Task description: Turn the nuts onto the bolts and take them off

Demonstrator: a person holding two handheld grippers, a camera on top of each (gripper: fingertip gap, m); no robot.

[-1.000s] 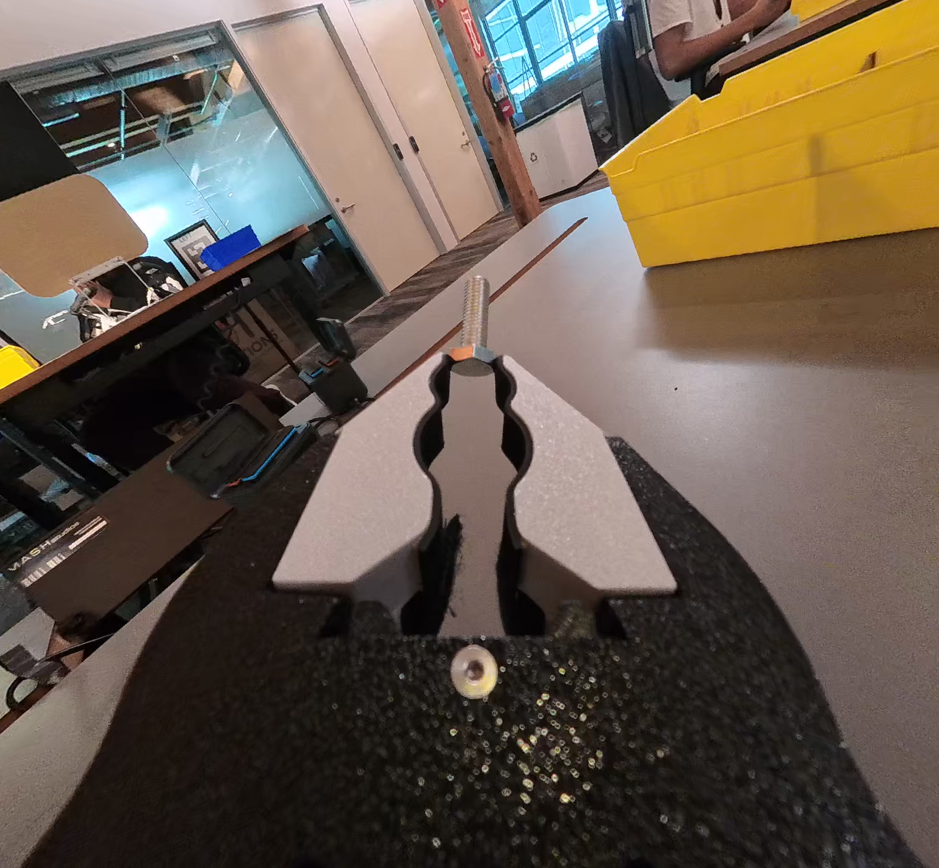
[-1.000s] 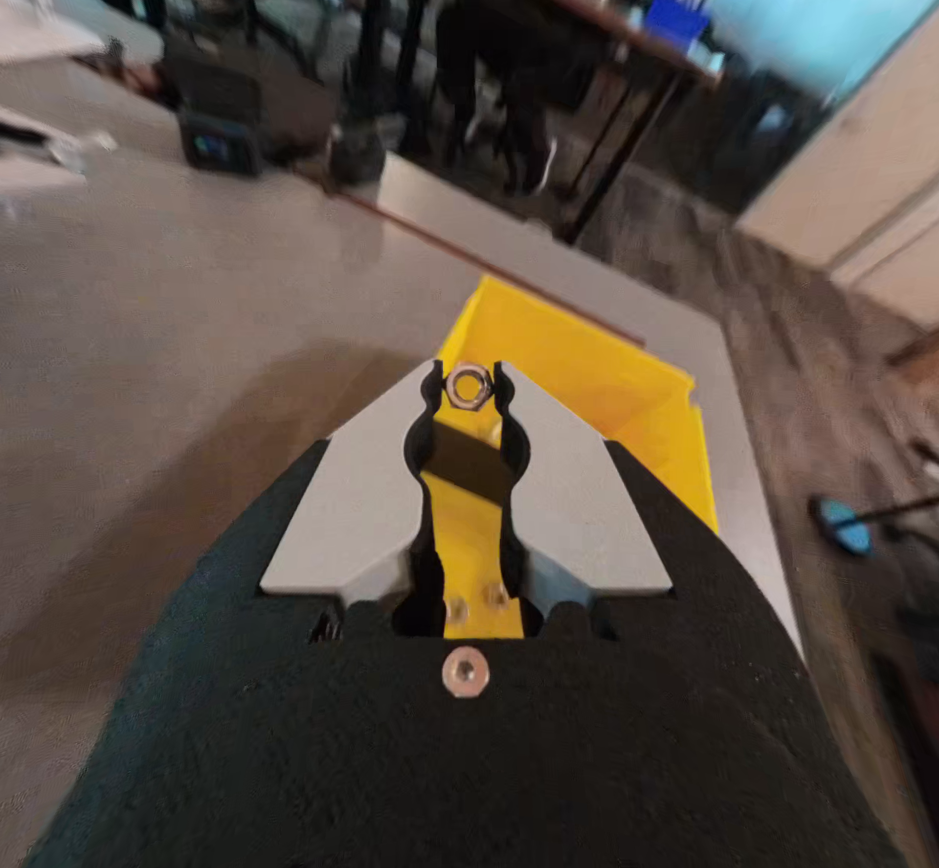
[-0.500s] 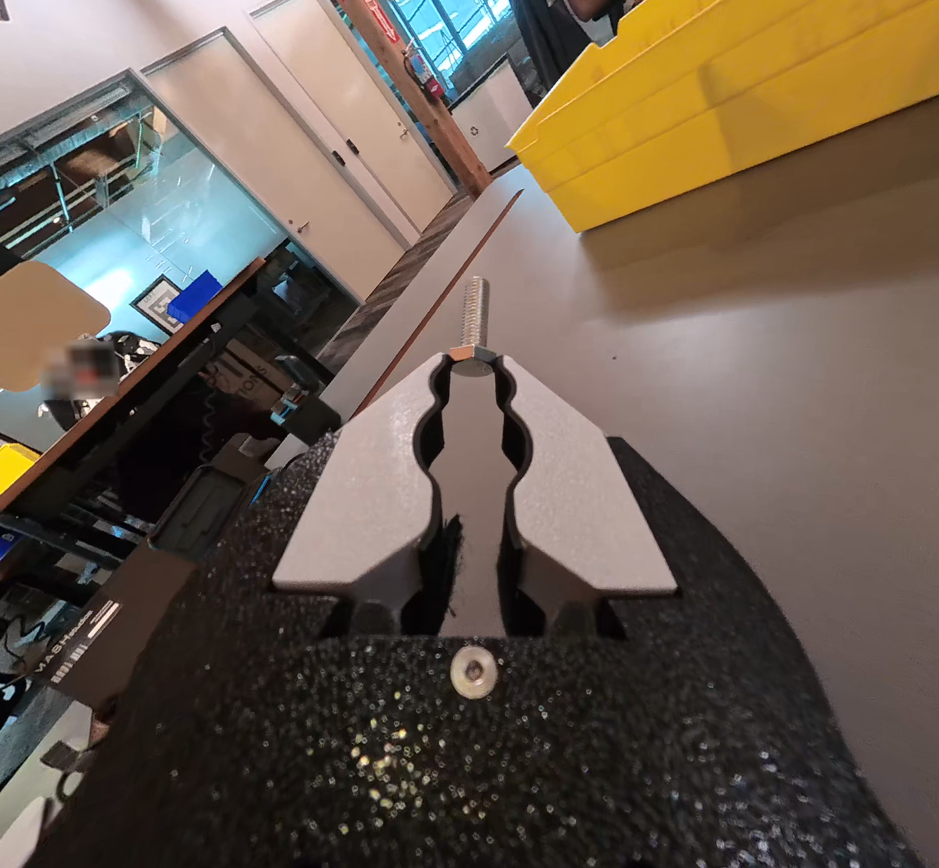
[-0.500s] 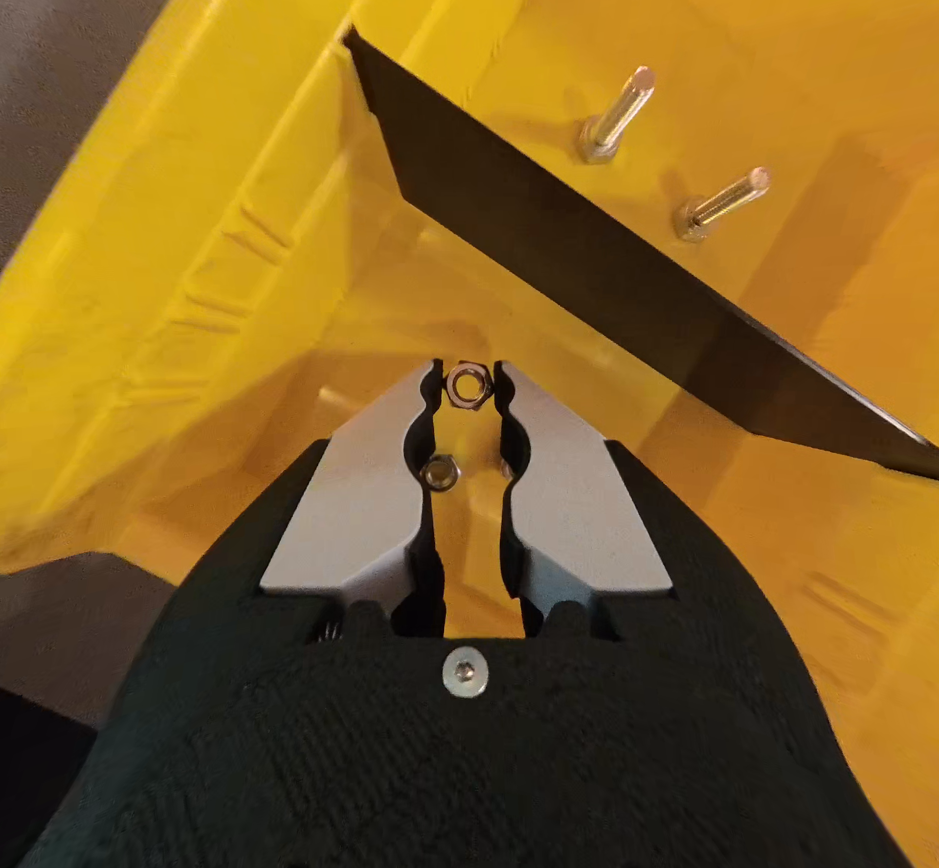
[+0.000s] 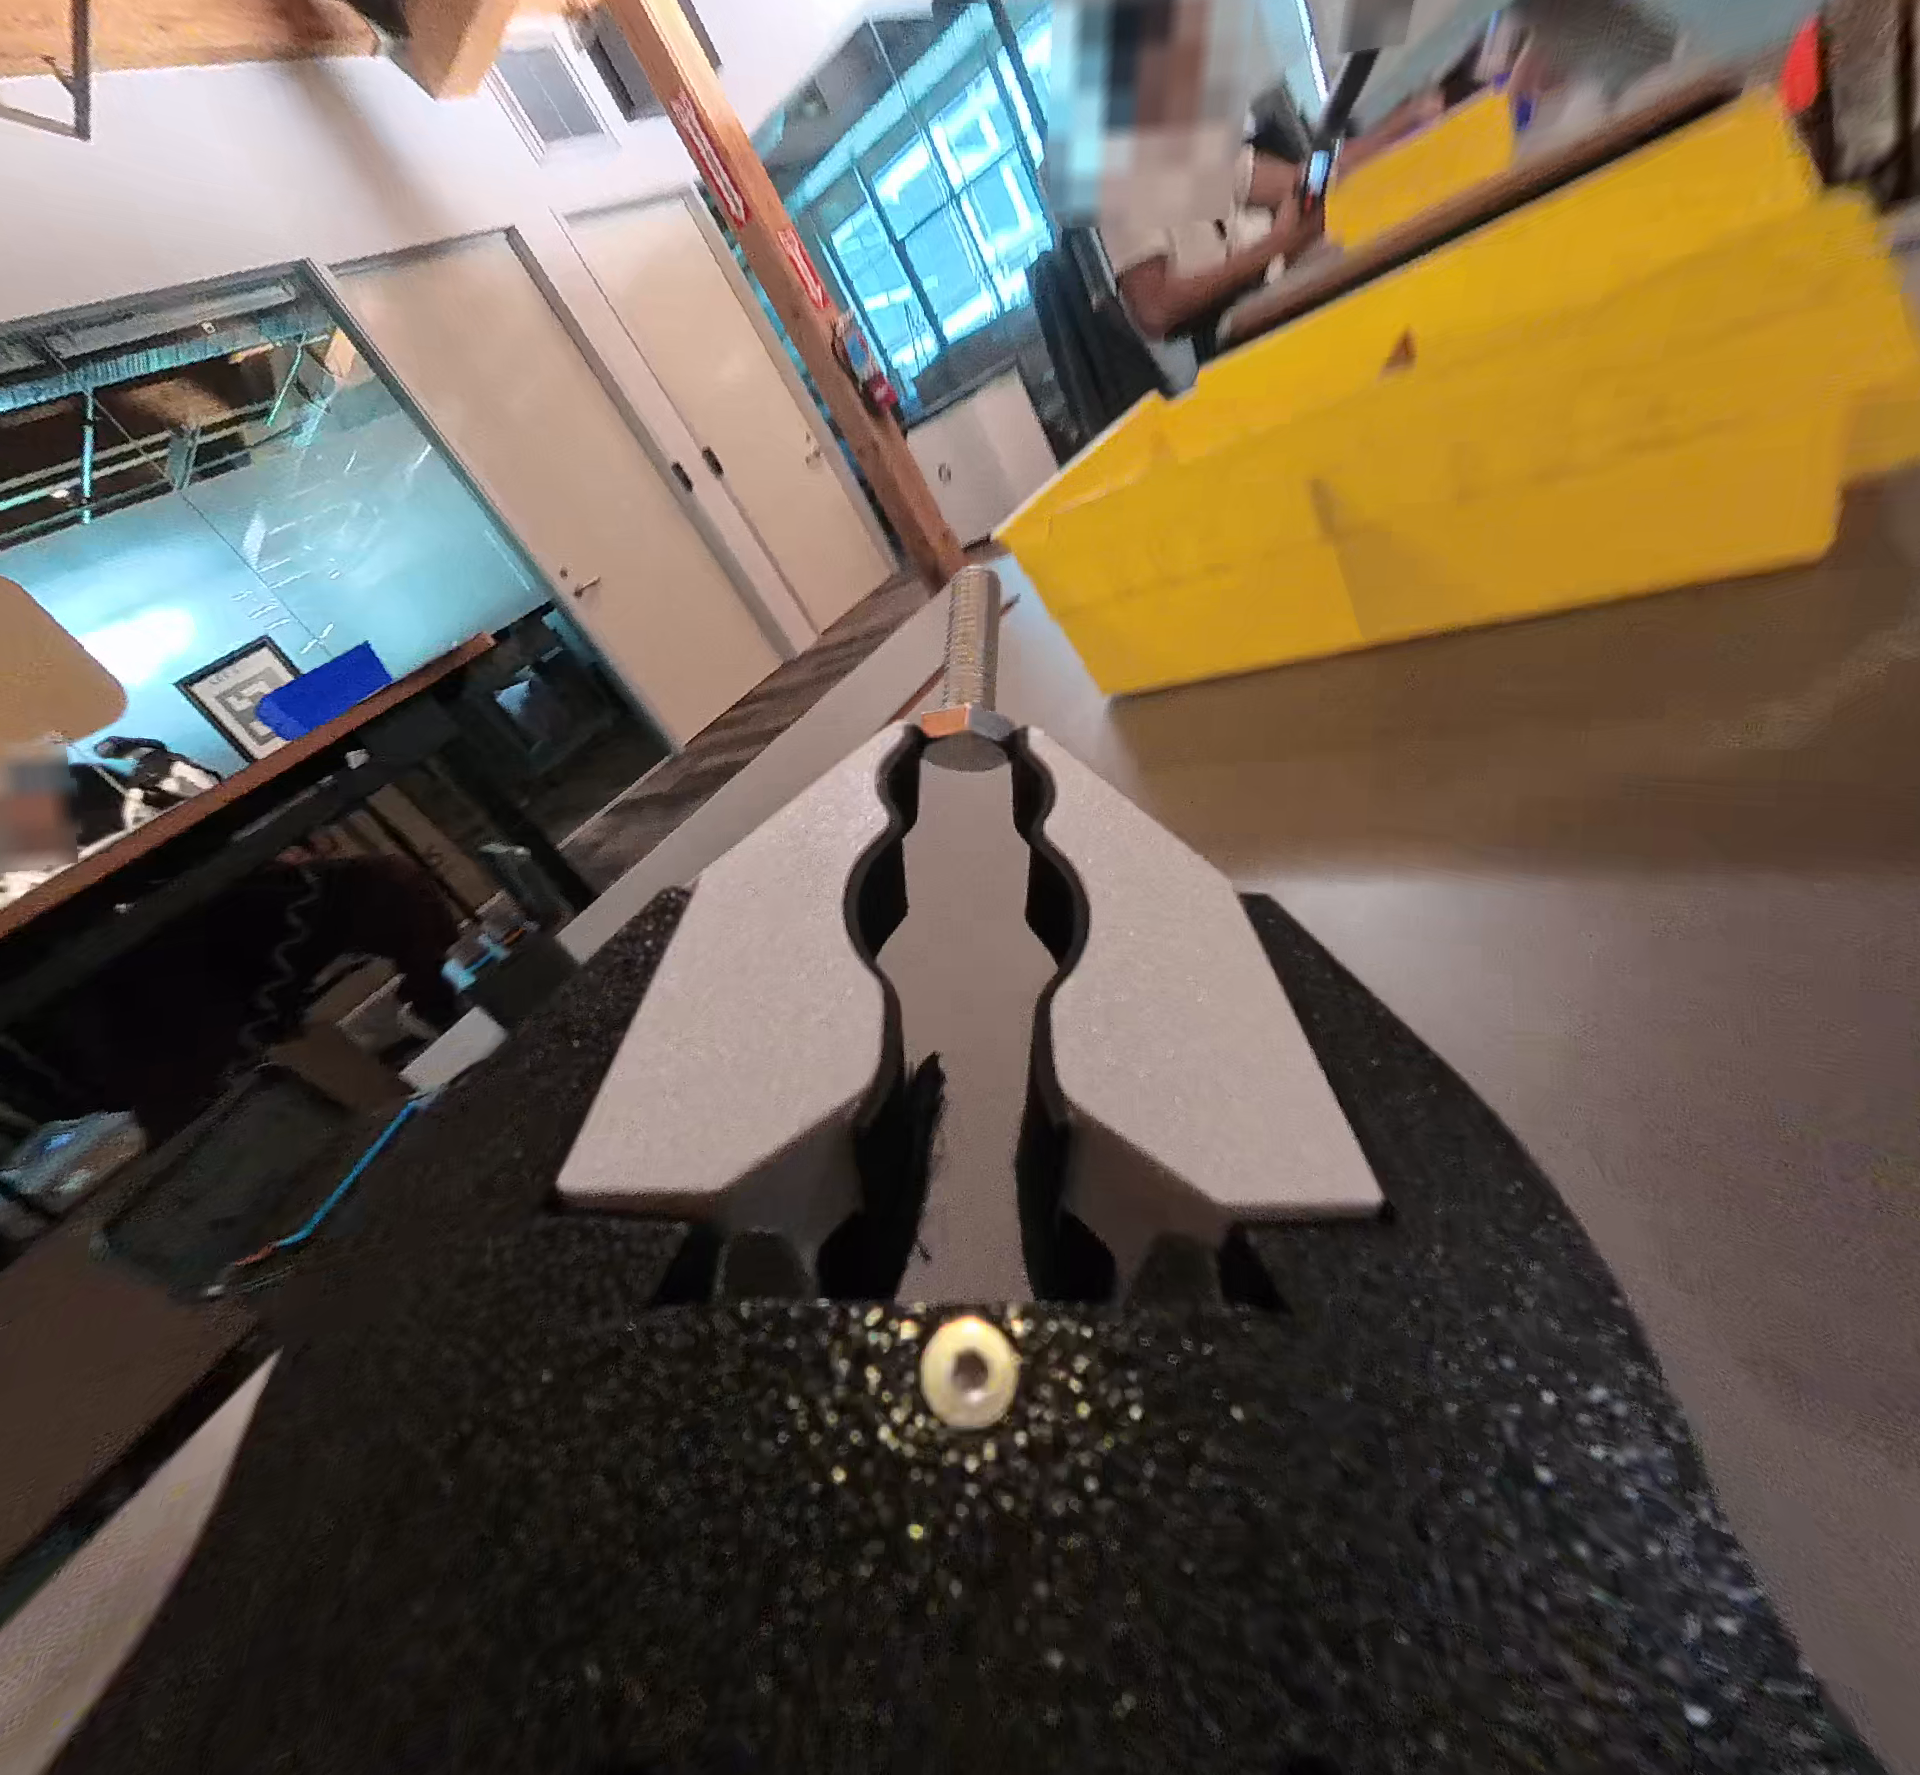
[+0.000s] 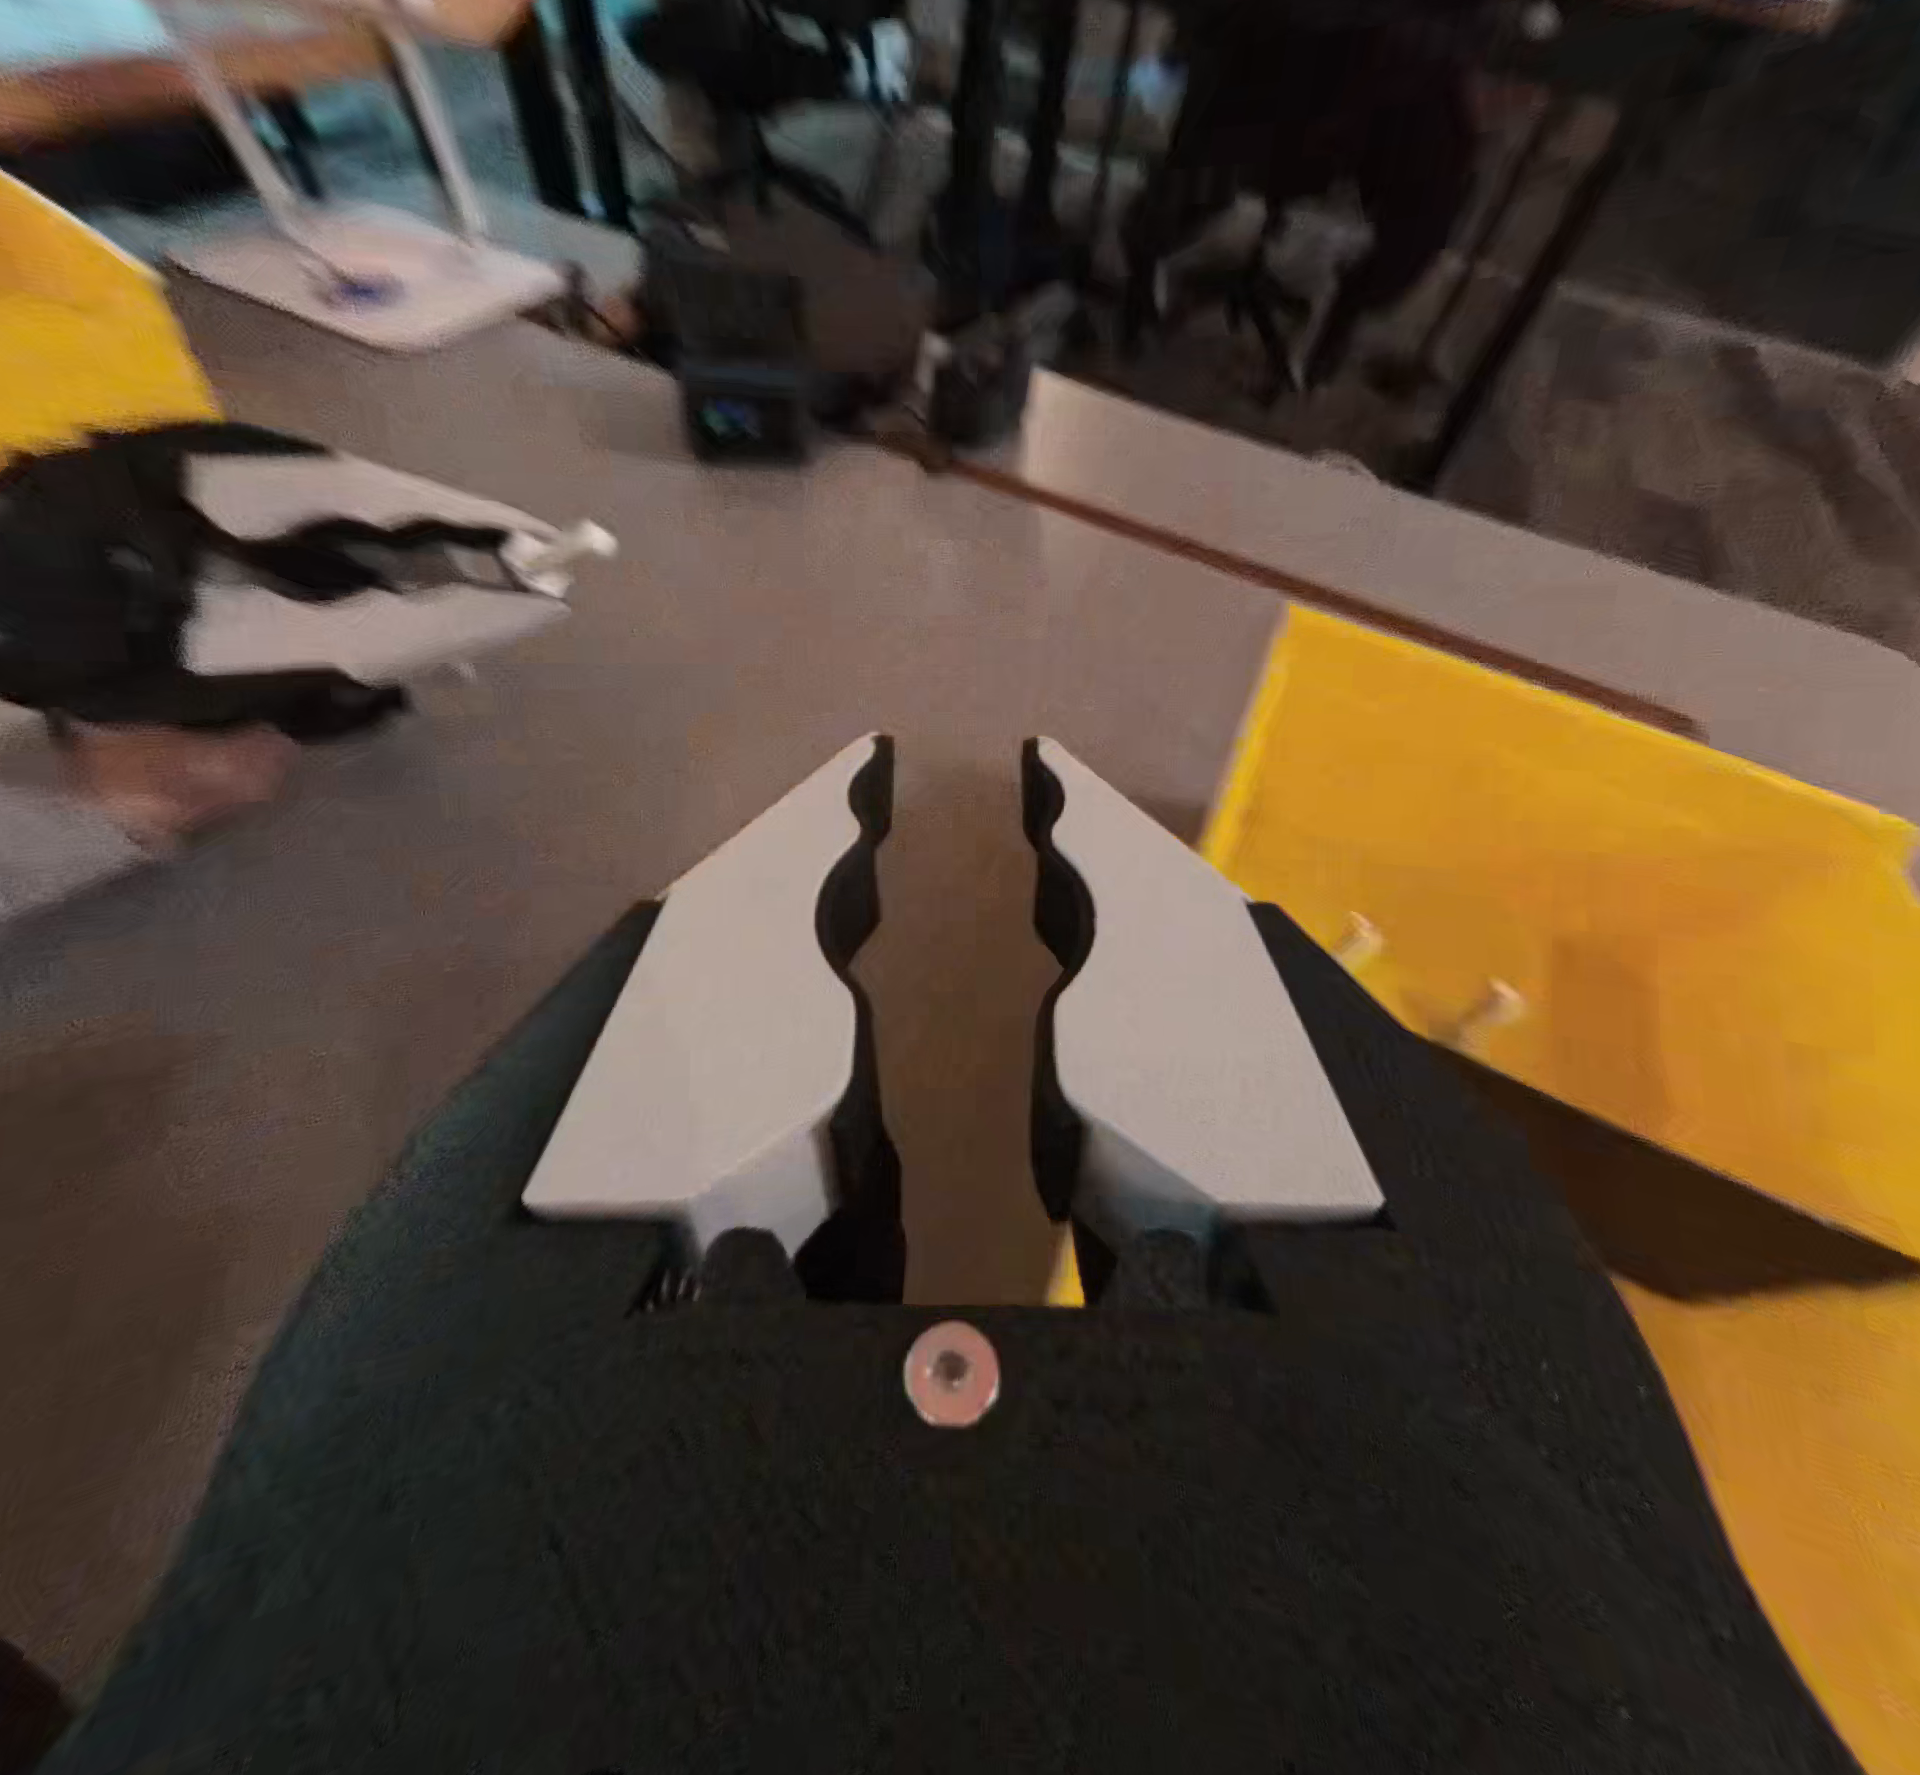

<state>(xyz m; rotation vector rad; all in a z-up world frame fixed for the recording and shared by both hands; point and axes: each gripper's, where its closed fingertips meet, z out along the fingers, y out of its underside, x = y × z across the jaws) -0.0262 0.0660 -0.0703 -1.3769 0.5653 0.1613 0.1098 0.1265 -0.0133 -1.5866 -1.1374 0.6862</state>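
My left gripper (image 5: 966,751) is shut on the hex head of a silver bolt (image 5: 971,636), whose threaded shank points forward over the grey table (image 5: 1455,998). It also shows blurred in the right wrist view (image 6: 540,567), at the far left, with the bolt (image 6: 577,546) at its tips. My right gripper (image 6: 956,769) is open with nothing between its fingertips, above the table beside a yellow bin (image 6: 1558,915). Two bolts (image 6: 1423,972) lie in that bin.
Large yellow bins (image 5: 1507,478) stand on the table at the right of the left wrist view. A person sits behind them. A small black device (image 6: 743,406) sits at the table's far edge. Desks and doors lie beyond. Across from one pair of fingers to the other is roughly 15 centimetres.
My right gripper held a nut over the yellow bin's compartment; now its jaws are wider, the nut is gone and it has lifted out of the bin. My left gripper still holds the bolt.
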